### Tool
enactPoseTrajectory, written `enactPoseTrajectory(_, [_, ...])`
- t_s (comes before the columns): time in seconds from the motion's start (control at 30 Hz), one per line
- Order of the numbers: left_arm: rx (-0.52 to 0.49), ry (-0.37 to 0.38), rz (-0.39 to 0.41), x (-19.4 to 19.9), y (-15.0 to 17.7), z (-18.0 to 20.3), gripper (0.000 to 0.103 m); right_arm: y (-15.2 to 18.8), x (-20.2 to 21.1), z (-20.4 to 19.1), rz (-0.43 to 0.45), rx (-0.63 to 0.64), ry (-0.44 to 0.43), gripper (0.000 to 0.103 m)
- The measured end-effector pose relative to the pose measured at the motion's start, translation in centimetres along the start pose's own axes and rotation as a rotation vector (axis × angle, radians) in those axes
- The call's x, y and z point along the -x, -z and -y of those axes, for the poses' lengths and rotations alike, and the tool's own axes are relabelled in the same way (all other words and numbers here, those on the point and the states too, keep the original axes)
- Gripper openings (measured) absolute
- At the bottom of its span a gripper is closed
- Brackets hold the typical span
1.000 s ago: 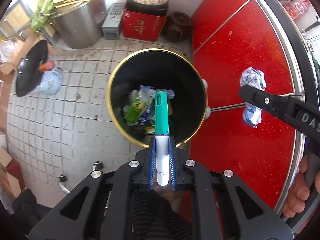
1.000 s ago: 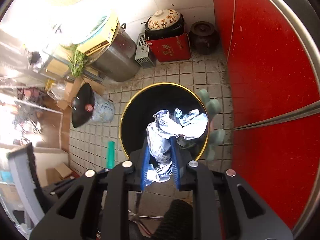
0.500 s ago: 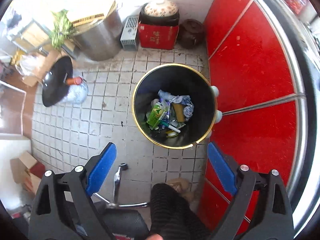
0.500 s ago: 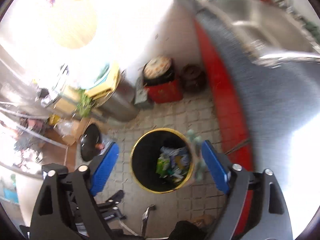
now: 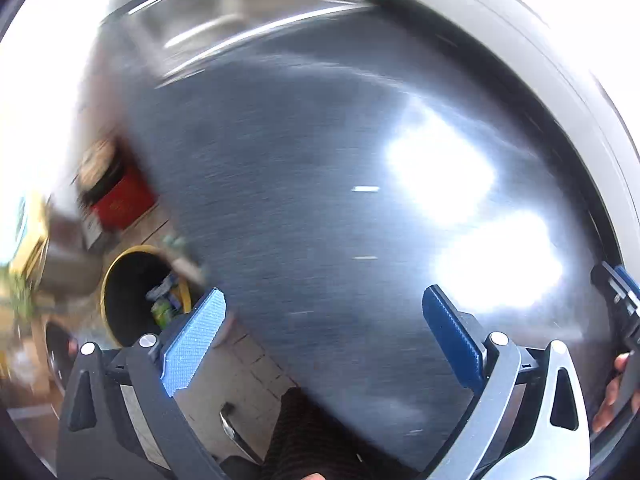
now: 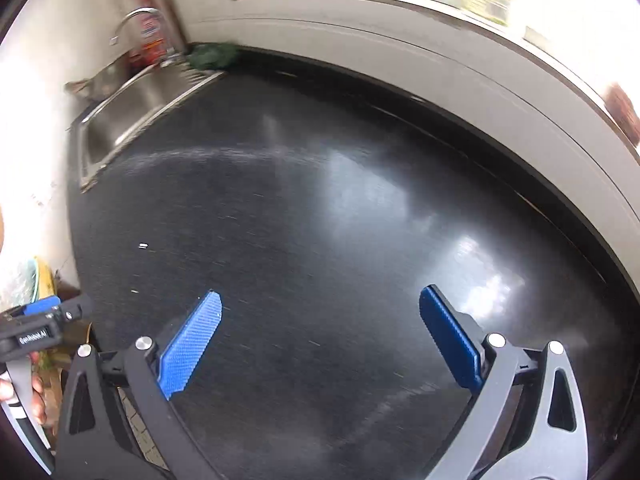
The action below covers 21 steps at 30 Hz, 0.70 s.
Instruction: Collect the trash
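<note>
Left gripper [image 5: 324,308]: your jaws stand wide apart, nothing between the ribbed blue pads [image 5: 192,344]. Right gripper [image 6: 320,312]: likewise spread and empty, its blue pads [image 6: 188,344] of the same ridged rubber on black arms. Both face the counter [image 6: 320,208], a dark, polished slab with a fine speckled grain and hard window glare. Trash on it: only a small pale fleck [image 6: 143,245] toward the left edge, with a fainter one [image 6: 135,291] nearer you; too small to tell their shape or long axis. They lie ahead and left of your right jaws, and your left hand looks the nearer. Trash bin [image 5: 140,292]: round, black inside, gold rim, on the tiled floor below the counter's left edge, low and left of your left jaws; crumpled wrappers [image 5: 164,304] and green packaging already lie in it. Far left corner: a steel sink [image 6: 120,116] with a curved tap [image 6: 134,20], something leafy and green [image 6: 212,56] beside it. The left view is heavily blurred, so finer detail there cannot be read.
</note>
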State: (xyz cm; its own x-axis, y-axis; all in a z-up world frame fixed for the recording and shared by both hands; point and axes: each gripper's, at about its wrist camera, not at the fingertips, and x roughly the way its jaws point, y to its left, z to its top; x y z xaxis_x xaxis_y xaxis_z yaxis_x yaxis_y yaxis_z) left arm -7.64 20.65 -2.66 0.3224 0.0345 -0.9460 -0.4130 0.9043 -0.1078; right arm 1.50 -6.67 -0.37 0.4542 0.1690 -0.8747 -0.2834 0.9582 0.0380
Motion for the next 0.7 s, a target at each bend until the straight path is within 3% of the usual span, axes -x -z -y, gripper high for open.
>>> enactPoseTrajectory(0.13, [-0.251,0.004,-0.019,-1.2,0.2,11.1,0.096,5.3,2.3,8.9,-0.034,-0.203,0.135,0.096])
enactPoseTrajectory(0.33, [-0.540,0.051,-0.049,-2.3,3.4,23.3,0.096,12.3,5.6,16.4,-0.048,-0.483,0.223,0.096])
enactPoseTrajectory(0.53, [-0.756,0.067,-0.036,-2.2,7.3,30.3,0.096,17.1,7.2,20.0,-0.051,-0.656,0.255,0.096])
enactPoseTrajectory(0.7, [-0.805,0.076,-0.045,-2.3,9.5,31.8,0.096,19.3,7.5,21.4,-0.074,-0.725,0.250,0.096])
